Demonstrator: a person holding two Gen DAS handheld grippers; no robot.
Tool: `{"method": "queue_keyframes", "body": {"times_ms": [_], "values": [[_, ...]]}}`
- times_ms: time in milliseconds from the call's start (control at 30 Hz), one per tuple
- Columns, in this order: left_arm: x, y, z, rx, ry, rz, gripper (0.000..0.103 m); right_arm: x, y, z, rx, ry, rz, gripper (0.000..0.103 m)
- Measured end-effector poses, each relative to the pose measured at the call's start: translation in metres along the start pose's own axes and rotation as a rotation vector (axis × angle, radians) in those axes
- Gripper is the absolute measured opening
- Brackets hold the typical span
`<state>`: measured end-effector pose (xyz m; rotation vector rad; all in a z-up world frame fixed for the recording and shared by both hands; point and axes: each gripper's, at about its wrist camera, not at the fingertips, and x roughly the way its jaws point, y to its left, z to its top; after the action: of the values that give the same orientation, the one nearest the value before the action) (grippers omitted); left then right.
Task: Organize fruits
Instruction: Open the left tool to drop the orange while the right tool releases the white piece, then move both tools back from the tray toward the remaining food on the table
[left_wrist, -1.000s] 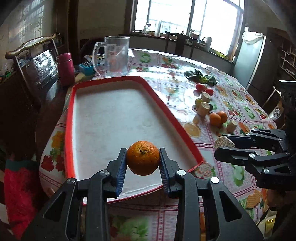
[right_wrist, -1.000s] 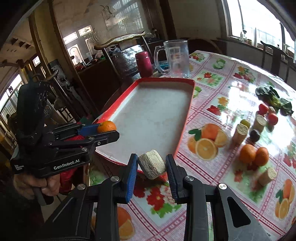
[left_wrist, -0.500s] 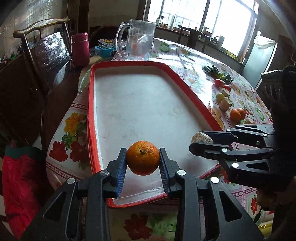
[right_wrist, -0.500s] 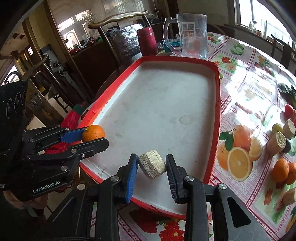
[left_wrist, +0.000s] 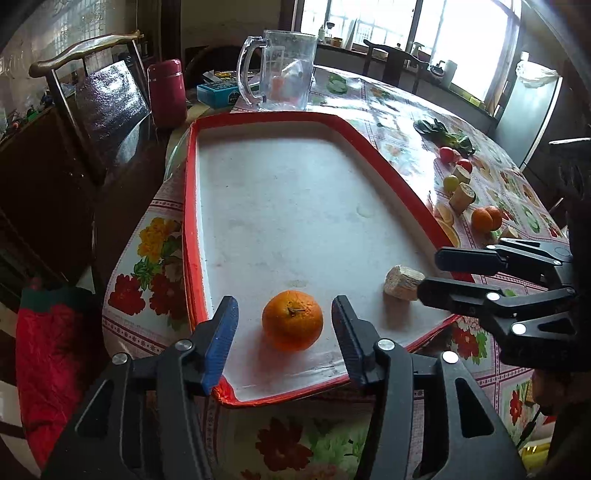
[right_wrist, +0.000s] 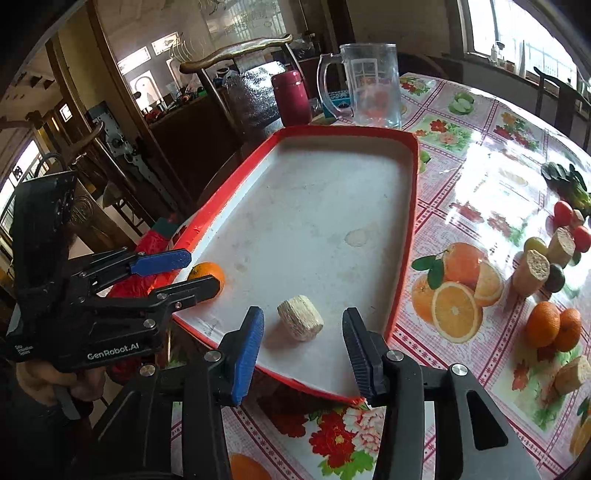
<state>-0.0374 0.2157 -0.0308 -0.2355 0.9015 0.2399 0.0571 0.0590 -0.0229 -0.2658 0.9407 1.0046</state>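
An orange (left_wrist: 292, 319) lies on the near end of the red-rimmed white tray (left_wrist: 295, 119), between the open jaws of my left gripper (left_wrist: 284, 326), touching neither. A pale cob-like chunk (right_wrist: 300, 322) lies on the tray's near right corner between the open jaws of my right gripper (right_wrist: 302, 332). The chunk also shows in the left wrist view (left_wrist: 402, 281), by the right gripper's fingertips (left_wrist: 448, 254). The orange shows in the right wrist view (right_wrist: 207, 273) behind the left gripper (right_wrist: 181, 271).
On the flowered tablecloth right of the tray lie two oranges (right_wrist: 553, 329), more pale chunks (right_wrist: 532, 271), green and red small fruits (right_wrist: 576, 229) and leafy greens (left_wrist: 445, 134). A glass mug (left_wrist: 282, 70) and a red canister (left_wrist: 167, 92) stand beyond the tray. A chair (left_wrist: 92, 110) stands left.
Both grippers have opened and let go: the orange and the pale chunk now rest on the tray instead of being held above it.
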Motion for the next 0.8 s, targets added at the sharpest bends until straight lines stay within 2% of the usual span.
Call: {"method": "queue_keyframes", "body": {"times_ms": [200, 400, 800], "values": [[-0.013, -0.014, 0.007, 0.001, -0.029, -0.019, 0.051, -0.039, -0.022, -0.018, 0.058, -0.064, -0.024, 0.05], [-0.02, -0.047, 0.013, 0.058, -0.048, -0.059, 0.051, -0.073, -0.054, -0.041, 0.138, -0.108, -0.07, 0.051], [-0.016, -0.114, 0.021, 0.164, -0.047, -0.129, 0.051, -0.112, -0.112, -0.077, 0.257, -0.148, -0.161, 0.051]]}}
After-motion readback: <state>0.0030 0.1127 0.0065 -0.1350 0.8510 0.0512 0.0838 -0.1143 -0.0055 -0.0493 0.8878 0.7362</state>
